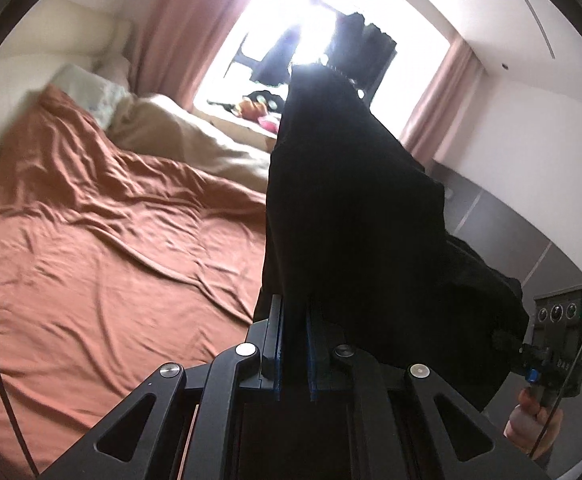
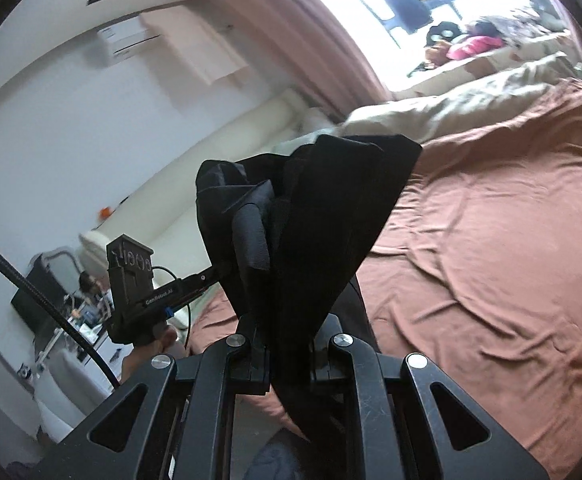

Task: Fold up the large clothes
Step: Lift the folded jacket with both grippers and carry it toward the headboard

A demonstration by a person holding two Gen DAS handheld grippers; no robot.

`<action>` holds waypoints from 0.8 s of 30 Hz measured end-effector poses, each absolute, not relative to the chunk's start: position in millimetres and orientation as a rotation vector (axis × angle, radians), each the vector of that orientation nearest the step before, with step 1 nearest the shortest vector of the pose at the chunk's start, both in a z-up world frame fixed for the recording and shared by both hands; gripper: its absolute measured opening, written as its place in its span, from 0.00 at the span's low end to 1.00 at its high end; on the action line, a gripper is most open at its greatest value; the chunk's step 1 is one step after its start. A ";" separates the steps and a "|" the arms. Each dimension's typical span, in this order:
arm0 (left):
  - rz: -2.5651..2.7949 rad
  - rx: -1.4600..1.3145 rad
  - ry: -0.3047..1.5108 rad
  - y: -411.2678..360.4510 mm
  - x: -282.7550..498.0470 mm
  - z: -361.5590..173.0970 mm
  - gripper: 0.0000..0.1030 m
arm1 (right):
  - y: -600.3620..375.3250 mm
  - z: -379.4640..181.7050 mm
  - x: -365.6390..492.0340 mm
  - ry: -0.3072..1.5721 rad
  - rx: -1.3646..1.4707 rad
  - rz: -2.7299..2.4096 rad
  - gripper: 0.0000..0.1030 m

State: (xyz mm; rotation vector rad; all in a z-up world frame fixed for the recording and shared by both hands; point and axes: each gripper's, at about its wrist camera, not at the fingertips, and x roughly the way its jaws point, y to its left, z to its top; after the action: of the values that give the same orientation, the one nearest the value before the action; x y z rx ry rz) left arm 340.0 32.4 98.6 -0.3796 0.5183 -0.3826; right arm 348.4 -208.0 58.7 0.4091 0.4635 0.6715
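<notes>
Clamped between the left gripper (image 1: pixel 294 320) pads, a black garment (image 1: pixel 351 208) hung above the rust-coloured bed (image 1: pixel 111 220); the right gripper (image 2: pixel 287 336) pinched another bunched edge, probably a hem. Spreading both grips apart should flatten it before laying down

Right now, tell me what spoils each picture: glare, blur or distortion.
Left wrist: the window is blown out white, the black garment a detail-less silhouette, the pillow smeared. Right wrist: fisheye curves the curtain; the bed looks soft.
</notes>
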 end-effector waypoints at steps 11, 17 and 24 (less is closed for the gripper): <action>-0.215 -0.415 0.456 166.7 283.0 113.9 0.08 | -98.1 65.9 415.9 0.510 0.337 0.836 0.09; -0.121 -0.434 0.439 241.0 259.5 111.5 0.08 | -42.7 62.9 455.9 0.554 0.309 0.903 0.09; -0.028 -0.442 0.435 322.7 239.0 107.8 0.08 | 31.6 64.5 491.0 0.581 0.279 0.974 0.09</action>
State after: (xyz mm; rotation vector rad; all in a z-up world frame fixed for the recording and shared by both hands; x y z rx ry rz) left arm 239.0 322.7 107.8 -0.4423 0.4349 -0.0282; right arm 491.0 31.6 64.5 0.2792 0.5806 0.9743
